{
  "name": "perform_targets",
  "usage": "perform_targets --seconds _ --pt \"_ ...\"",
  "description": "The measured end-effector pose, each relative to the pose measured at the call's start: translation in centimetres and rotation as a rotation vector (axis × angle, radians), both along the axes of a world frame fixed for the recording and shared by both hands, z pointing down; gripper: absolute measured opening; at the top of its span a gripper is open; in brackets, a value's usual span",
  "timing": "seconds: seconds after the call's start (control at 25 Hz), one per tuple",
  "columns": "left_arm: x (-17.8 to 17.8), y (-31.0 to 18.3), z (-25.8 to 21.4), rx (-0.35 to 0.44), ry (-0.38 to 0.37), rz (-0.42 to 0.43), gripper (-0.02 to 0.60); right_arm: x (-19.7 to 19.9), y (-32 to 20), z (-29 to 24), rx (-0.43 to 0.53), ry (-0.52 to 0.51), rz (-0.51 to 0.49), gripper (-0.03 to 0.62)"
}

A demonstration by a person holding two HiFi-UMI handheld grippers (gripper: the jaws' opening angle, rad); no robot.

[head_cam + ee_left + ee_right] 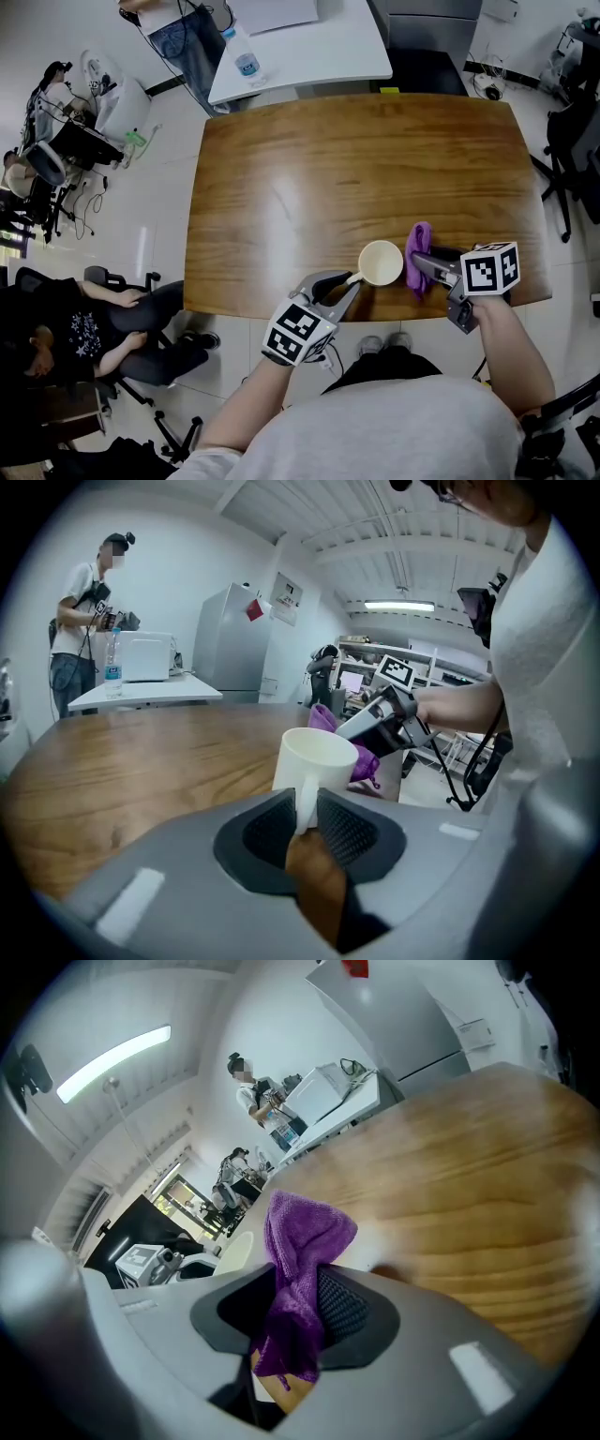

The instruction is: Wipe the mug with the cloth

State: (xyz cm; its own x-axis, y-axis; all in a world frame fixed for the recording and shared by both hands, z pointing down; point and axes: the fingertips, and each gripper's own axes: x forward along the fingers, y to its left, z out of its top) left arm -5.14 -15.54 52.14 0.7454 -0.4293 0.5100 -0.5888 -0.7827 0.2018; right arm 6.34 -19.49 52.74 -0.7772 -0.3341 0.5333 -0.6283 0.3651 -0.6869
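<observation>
Mug [380, 262] stands upright by the table's [356, 159] near edge. The left gripper [352, 281] has narrowed onto its handle [305, 806], evidently to steady it. Right gripper [419, 262], just beside the mug, pinches the purple cloth [298, 1269] ready for wiping. Head view gives the layout; only the gripper views confirm both grips.

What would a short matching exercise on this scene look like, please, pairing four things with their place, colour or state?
Things:
1. mug
2. cloth
3. water bottle
4. wooden table

Descriptions:
A. purple, pinched in the right gripper
B. brown, with visible grain
C. standing on the white table
D. cream, handle clamped by the left gripper

Pairs: 1-D, 2-A, 3-C, 4-B.
</observation>
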Motion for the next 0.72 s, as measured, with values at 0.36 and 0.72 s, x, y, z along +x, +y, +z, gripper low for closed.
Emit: perform_targets --seconds 0.36,0.72 --pt "-0.9 -1.6 -0.3 0.029 -0.031 -0.024 0.071 -2.1 -1.2 -1.8 0.026 -0.069 -0.084 0.137" --pt "-1.2 -1.9 0.2 0.031 -0.04 -0.031 0.077 -2.7 -0.3 2.5 -0.037 0.015 -0.177 0.137"
